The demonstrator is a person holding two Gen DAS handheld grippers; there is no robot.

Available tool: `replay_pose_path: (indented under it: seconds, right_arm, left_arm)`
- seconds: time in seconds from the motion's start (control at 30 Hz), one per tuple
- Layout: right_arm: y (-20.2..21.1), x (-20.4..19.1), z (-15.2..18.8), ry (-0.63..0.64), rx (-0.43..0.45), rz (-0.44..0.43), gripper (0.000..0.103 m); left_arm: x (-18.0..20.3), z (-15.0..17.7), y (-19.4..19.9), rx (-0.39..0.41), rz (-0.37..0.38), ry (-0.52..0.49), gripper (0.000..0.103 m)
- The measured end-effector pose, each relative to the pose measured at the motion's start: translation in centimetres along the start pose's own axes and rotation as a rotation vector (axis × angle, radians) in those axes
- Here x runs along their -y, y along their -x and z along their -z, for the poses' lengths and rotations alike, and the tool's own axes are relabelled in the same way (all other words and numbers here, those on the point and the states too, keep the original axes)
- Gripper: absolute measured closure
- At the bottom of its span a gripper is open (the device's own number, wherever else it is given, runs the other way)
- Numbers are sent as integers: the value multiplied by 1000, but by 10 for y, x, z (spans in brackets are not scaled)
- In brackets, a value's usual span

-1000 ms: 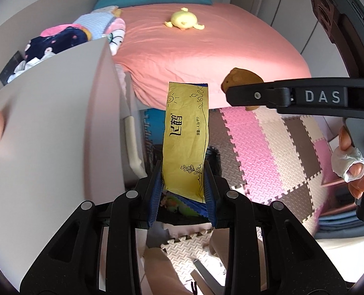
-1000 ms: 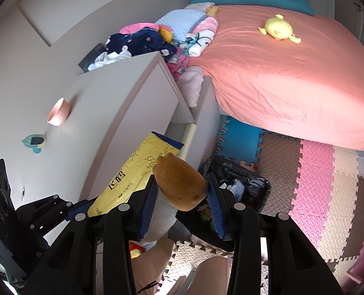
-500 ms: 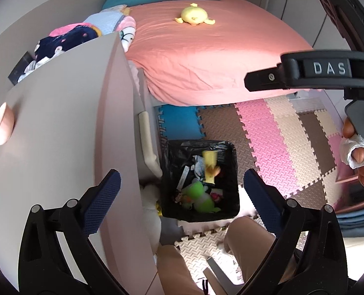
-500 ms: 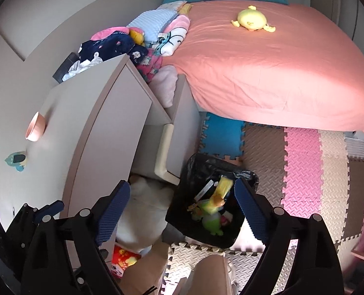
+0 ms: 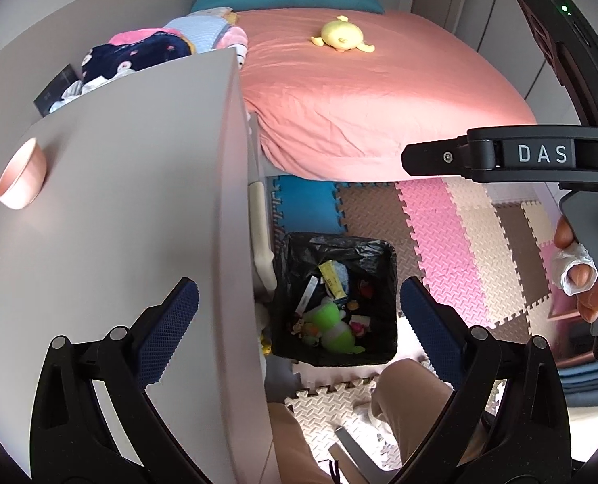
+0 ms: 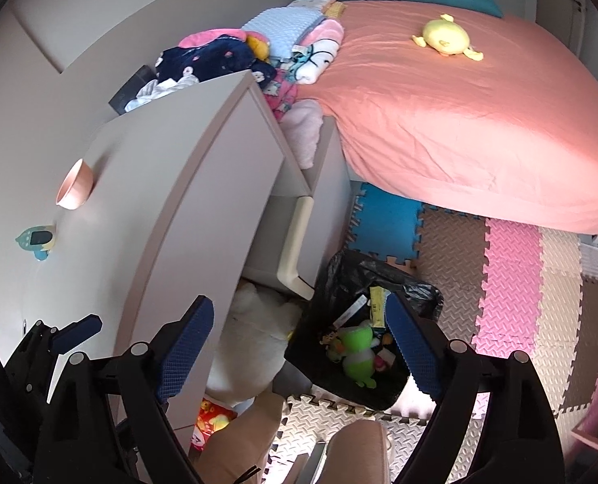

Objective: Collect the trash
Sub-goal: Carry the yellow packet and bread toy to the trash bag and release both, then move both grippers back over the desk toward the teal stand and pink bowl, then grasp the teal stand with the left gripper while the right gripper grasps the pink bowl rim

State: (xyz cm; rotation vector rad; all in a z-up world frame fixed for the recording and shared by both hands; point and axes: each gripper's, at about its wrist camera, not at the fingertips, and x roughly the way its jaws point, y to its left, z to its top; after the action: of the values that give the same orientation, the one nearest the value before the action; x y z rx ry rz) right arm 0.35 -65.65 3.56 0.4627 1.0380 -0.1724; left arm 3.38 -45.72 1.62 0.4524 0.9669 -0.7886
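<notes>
Both the left tongs [image 5: 299, 306] and right tongs [image 6: 299, 336] now hang spread and empty; the yellow packet [image 5: 332, 279] they held a second ago lies in the black bin [image 5: 375, 250] on the floor, beside the table [image 5: 117, 222].

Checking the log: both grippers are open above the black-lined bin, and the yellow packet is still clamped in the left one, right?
Not quite. The left gripper is open and holds nothing; the yellow packet lies inside the black-lined bin, as the left wrist view shows. The right gripper is open too.
</notes>
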Motion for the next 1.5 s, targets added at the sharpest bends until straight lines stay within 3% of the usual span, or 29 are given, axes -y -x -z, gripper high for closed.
replay_pose_path:
  seconds: [0.5, 1.13, 1.5]
  right_arm:
    - [-18, -74, -12, 113, -20, -42, 16]
    - [-70, -202, -44, 248, -74, -131, 16]
    - [-100, -284, -74, 335, -87, -160, 16]
  left_arm:
    - [-71, 16, 17, 33, -43, 130, 6]
    - [-223, 65, 58, 79, -262, 443, 6]
    - [-295, 80, 73, 81, -369, 529, 6]
